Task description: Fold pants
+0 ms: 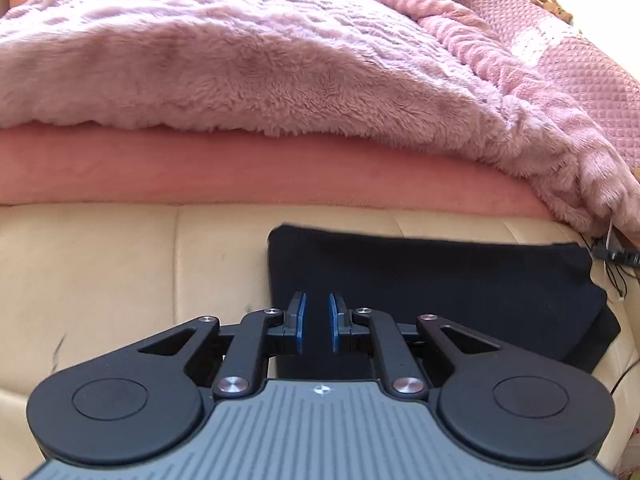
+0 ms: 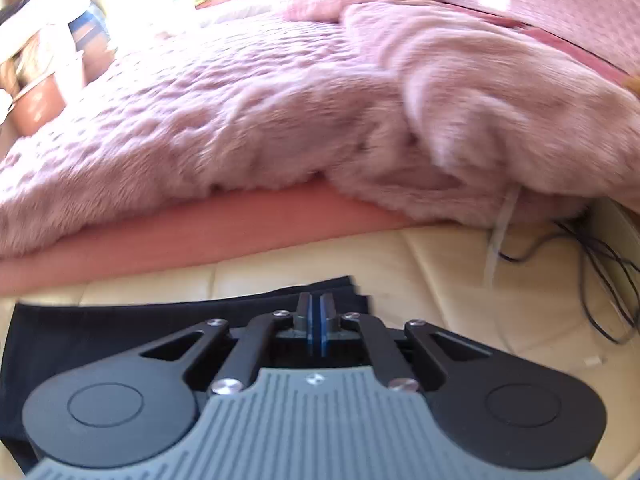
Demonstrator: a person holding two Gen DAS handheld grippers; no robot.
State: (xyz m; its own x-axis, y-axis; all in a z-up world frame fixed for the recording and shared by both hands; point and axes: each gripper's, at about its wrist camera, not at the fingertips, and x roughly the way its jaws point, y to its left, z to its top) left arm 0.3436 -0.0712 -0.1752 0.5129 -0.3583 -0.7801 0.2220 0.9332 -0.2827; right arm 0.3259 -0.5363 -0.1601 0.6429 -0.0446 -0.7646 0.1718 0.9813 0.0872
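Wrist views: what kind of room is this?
Most likely a bedroom. A fluffy pink plush blanket lies over a salmon-pink mattress sheet on a cream padded bed frame, with a quilted pink headboard behind. Black folded pants lie on the frame.

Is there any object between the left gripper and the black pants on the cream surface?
No, nothing visible. The left gripper hangs directly over the black pants, its jaws slightly apart and empty.
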